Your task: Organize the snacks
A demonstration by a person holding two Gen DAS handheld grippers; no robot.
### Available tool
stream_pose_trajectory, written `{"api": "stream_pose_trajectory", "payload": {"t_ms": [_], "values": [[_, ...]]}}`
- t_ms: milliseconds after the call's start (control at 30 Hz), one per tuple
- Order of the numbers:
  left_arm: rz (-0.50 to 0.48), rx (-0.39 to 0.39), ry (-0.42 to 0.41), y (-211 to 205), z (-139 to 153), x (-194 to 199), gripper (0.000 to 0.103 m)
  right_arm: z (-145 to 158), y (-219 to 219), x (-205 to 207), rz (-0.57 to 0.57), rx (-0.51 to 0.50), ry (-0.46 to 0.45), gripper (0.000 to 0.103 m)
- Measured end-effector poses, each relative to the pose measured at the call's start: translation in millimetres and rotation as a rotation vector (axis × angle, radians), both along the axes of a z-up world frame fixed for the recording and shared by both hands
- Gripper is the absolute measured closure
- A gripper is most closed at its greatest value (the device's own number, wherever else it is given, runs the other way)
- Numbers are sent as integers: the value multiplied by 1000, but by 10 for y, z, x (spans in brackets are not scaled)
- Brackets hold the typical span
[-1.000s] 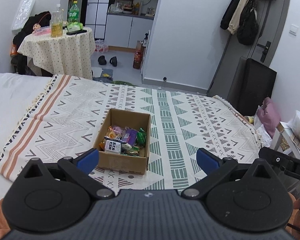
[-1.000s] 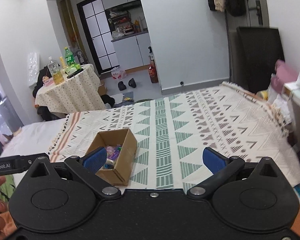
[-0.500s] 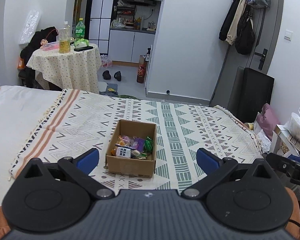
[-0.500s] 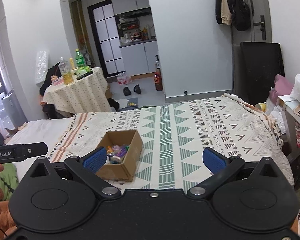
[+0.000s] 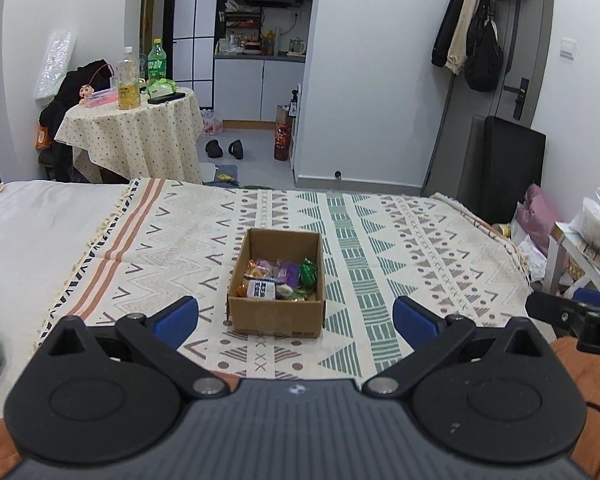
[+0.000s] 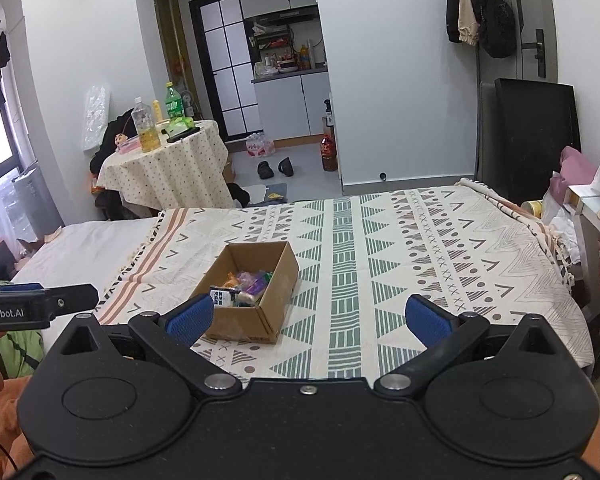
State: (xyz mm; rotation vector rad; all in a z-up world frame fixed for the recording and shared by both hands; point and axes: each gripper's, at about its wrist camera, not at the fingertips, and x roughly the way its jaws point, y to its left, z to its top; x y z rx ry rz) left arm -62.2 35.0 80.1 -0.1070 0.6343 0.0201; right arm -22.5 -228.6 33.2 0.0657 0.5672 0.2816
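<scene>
Holding both claws wide and empty, we are looking over the bed at a cardboard box [image 5: 276, 280] sitting on the patterned blanket [image 5: 400, 240], with the snacks [image 5: 278, 278] heaped loosely inside it. Our left claw [image 5: 295, 316] is hovering short of the box, which is showing between its blue pads; our right claw [image 6: 309, 316] is hanging to the box's right, its left pad overlapping the near corner in view. Nothing is lying on the blanket between us and the box. Beyond the bed, a round worktop [image 5: 136, 128] is carrying bottles [image 5: 128, 80], and shoes [image 5: 224, 148] are lying on the floor. Compared with a second ago, both claws are sitting farther back and higher, so the box is looking smaller.
</scene>
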Motion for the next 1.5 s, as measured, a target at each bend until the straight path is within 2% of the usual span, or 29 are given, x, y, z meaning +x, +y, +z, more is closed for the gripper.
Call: {"api": "stream_pose_trajectory", "payload": {"t_ms": [1500], "values": [[-1, -4, 19, 2, -97, 8, 0, -54, 62, -22, 0, -17, 13, 0]]}}
